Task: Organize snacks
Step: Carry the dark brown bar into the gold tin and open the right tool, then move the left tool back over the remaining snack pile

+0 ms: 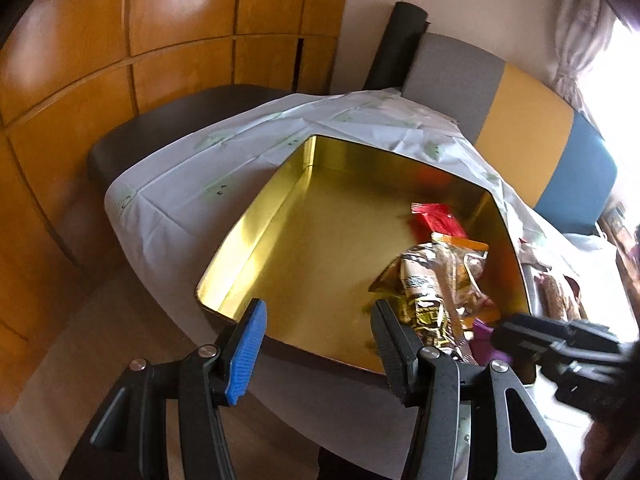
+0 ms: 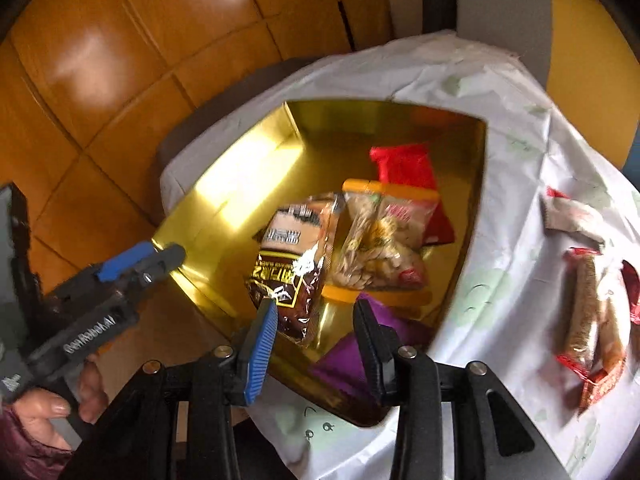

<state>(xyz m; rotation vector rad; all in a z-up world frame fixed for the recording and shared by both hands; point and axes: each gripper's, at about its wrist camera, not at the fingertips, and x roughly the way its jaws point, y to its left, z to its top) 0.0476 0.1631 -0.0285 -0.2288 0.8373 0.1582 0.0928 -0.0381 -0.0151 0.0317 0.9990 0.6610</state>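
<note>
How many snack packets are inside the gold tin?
4: red packet at the far side, clear nut packet middle, brown packet beside it, purple packet at the near corner. Others may be hidden underneath.

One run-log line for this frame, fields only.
tin: four packets inside | tablecloth: packets left | left gripper: at tin rim | right gripper: empty, over tin

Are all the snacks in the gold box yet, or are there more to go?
Not yet. Done: four packets lie in the gold box: red, clear, brown and purple. In hand: nothing; the right claw hangs empty over the box, the left claw at its edge. Left: a few packets wait on the cloth.
</note>
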